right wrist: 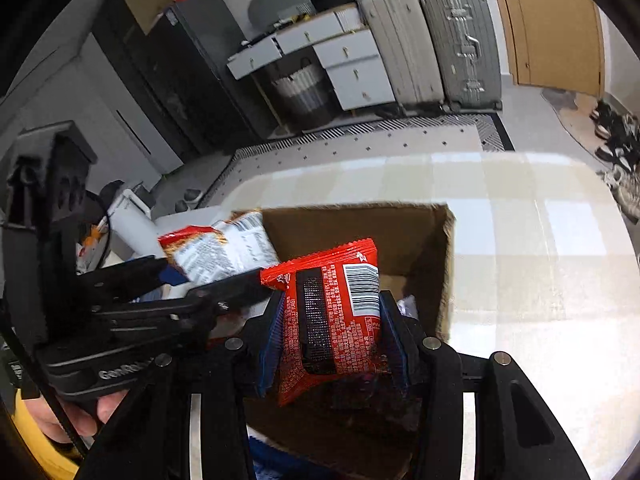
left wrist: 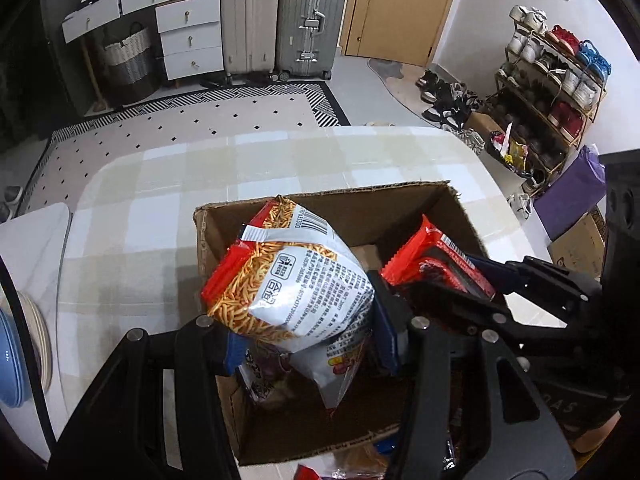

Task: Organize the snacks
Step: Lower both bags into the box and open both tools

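Checkered cloth covers the counter (left wrist: pixel 280 160), with suitcases and a shoe rack way off in the far background, so plenty of room to work. Sitting near the front edge is the open cardboard box (left wrist: pixel 332 200), and both hands are over it at once. On the left, the left gripper (left wrist: pixel 304 344) has its jaws clamped on the white-and-orange noodle snack bag (left wrist: pixel 296 280), held up above the box's left half. On the right, the right gripper (right wrist: pixel 332 340) has its jaws clamped on the red snack packet (right wrist: pixel 340 312), also hanging over the box opening. A couple of other packets look like they're already down inside, though I can't tell exactly what. My take: both bags are going in, so don't drop them together. I'd lower the puffy noodle bag first, lay it flat against the left wall, let go only once it's below the rim, then slide the red one in beside it on the right. Go easy on squeeze, those bags crush and pop.
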### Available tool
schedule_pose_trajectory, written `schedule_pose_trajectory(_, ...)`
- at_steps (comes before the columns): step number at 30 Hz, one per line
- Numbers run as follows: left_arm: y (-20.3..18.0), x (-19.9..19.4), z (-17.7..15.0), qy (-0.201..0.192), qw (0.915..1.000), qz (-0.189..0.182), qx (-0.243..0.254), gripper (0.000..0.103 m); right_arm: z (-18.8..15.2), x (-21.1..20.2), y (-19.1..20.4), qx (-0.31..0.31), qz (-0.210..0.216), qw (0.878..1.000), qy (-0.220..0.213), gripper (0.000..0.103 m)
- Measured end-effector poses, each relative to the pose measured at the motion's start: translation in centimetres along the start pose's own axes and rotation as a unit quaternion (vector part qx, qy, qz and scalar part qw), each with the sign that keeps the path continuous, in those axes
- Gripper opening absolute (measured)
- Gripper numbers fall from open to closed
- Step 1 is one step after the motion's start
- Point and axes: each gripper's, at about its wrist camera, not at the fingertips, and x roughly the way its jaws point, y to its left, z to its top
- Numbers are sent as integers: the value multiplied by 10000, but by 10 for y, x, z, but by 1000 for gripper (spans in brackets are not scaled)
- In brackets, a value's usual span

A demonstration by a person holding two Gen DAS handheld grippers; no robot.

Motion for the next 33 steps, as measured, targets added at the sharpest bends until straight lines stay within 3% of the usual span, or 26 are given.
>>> schedule_pose_trajectory(15,9,15,-13,239,9996,-87,-84,50,-4,0,-2,-135,-52,9999,18,46)
schedule_pose_trajectory(21,14,9,-13,273,9994,-98,-176,61,-6,0,1,-157,-143,9997,87,46)
schedule_pose_trajectory(23,15,4,-14,250,9995,10,-205,69,-7,-3,1,-100,-120,9998,81,47)
schedule_pose_trajectory(27,21,-4,-16,293,9989,-176,-330,72,-6,-9,-1,84,-141,9998,80,48)
schedule_pose_trajectory(33,16,-22,-22,161,9996,-33,-235,74,-6,-20,4,70,-111,9999,1,48)
